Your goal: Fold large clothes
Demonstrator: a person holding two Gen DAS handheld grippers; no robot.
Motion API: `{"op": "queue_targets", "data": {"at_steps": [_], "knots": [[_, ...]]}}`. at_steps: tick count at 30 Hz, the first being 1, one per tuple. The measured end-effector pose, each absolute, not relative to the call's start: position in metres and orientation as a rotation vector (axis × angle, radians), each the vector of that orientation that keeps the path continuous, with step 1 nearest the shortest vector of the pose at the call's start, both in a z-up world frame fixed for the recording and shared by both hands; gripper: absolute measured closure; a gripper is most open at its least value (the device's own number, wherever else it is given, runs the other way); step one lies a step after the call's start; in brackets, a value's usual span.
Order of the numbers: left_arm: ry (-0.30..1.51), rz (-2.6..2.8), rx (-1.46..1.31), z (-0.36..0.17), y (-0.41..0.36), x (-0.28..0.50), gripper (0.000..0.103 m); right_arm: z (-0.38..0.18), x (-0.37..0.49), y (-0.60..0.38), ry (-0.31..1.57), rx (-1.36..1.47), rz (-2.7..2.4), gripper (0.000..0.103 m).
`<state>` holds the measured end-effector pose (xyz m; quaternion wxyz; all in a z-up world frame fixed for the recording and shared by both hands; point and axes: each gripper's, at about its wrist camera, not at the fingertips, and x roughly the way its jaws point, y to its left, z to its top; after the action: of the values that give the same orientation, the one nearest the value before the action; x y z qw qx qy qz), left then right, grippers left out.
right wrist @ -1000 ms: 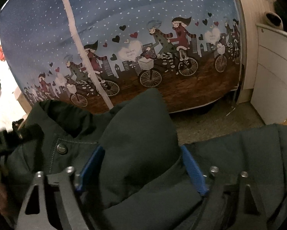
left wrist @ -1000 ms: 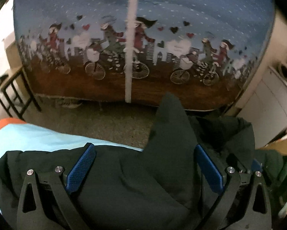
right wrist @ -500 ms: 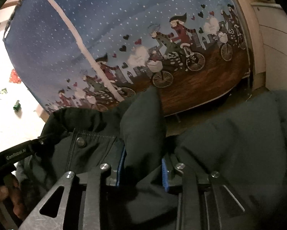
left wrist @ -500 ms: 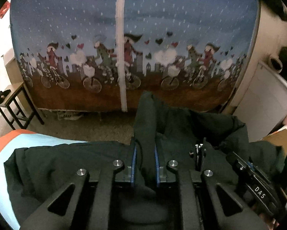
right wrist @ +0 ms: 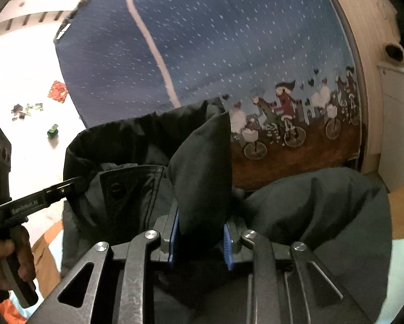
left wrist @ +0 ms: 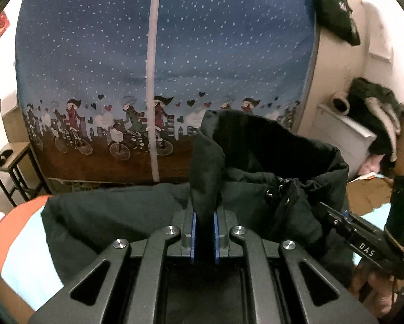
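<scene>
A side table [left wrist: 9,159] stands far left; the printed curtain [left wrist: 161,62] fills your background, a white cabinet [left wrist: 342,137] at right. The jacket [left wrist: 115,216] is dark, matte, puffy, draped over a blue sheet [left wrist: 29,264]. Your left gripper [left wrist: 203,239] pinches a jacket fold tightly; your right gripper [right wrist: 200,243] clamps a thicker fold.

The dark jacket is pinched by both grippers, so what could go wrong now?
1. The left gripper pinches only a thin ridge of the dark jacket; a hard pull might let the fabric slip out.
2. The right gripper holds a thicker bunch, so the two sides may lift unevenly and the fold could end up crooked.
3. The collar with its snap button hangs loose between them and might crumple inside the fold.
</scene>
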<state>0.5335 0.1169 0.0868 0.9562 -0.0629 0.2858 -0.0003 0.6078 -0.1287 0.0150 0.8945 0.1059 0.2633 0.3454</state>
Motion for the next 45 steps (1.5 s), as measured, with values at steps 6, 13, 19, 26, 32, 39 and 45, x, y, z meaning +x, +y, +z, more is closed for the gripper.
{"op": "queue_targets", "data": {"at_steps": [6, 13, 19, 26, 32, 39, 45], "knots": [[0.516, -0.079, -0.16, 0.099, 0.106, 0.462, 0.097, 0.034, 0.542, -0.149, 0.503, 0.188, 0.728, 0.081], [0.46, -0.151, -0.231, 0.088, 0.103, 0.392, 0.097, 0.036, 0.466, -0.146, 0.43, -0.031, 0.675, 0.082], [0.529, -0.159, -0.246, 0.057, 0.109, 0.361, 0.097, 0.0, 0.416, -0.115, 0.34, -0.385, 0.63, 0.082], [0.622, -0.196, -0.2, 0.026, 0.101, 0.345, 0.097, -0.044, 0.414, -0.103, 0.384, -0.523, 0.621, 0.083], [0.653, -0.238, -0.145, 0.042, 0.094, 0.32, 0.096, -0.05, 0.412, -0.105, 0.388, -0.523, 0.639, 0.083], [0.62, -0.243, -0.257, 0.071, 0.11, 0.273, 0.094, -0.05, 0.408, -0.107, 0.382, -0.518, 0.649, 0.083], [0.55, -0.221, -0.323, 0.112, 0.122, 0.287, 0.093, -0.056, 0.391, -0.117, 0.38, -0.51, 0.652, 0.083]]}}
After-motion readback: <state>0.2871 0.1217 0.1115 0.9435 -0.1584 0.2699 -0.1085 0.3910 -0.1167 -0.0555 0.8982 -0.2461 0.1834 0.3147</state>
